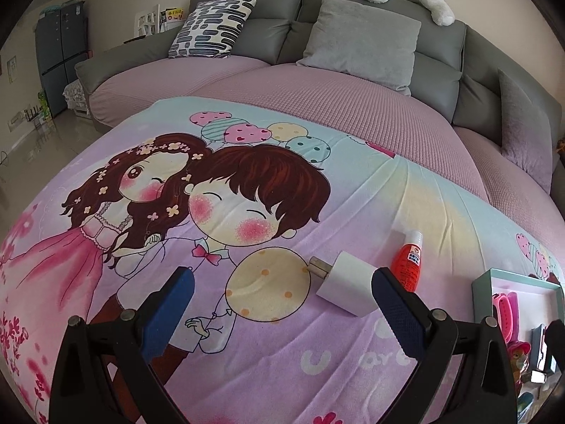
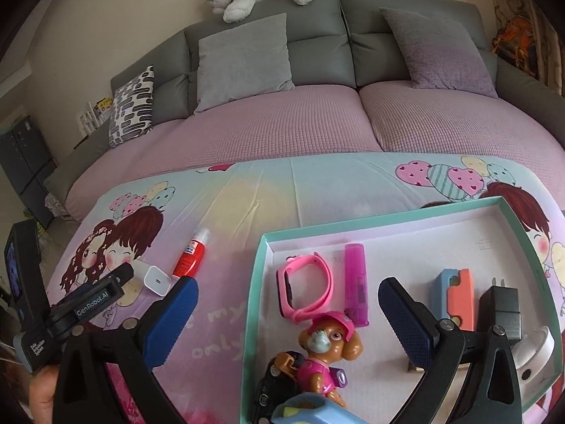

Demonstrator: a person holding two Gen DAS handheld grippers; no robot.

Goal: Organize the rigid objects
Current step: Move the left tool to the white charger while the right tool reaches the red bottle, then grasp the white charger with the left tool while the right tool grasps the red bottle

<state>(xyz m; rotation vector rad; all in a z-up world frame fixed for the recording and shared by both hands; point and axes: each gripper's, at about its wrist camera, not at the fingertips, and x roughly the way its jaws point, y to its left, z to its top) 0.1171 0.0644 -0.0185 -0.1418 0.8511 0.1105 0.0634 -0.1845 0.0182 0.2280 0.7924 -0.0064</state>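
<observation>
Sorting is mostly done: the tray (image 2: 263, 243) under the open right tongs (image 2: 286, 298) holds most items; the white charger (image 1: 348, 284) and red glue bottle (image 1: 408, 261), just ahead of the open, empty left tongs (image 1: 282, 298), remain out.

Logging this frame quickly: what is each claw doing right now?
Left claw: open, holding nothing, above the printed sheet.
Right claw: open, holding nothing, over the teal box.

"GenRobot.AI" stands on the left tool (image 2: 96, 304); the bedsheet (image 2: 219, 335) reads "my" and "only"; the glue bottle's (image 2: 188, 258) label is too small to read
</observation>
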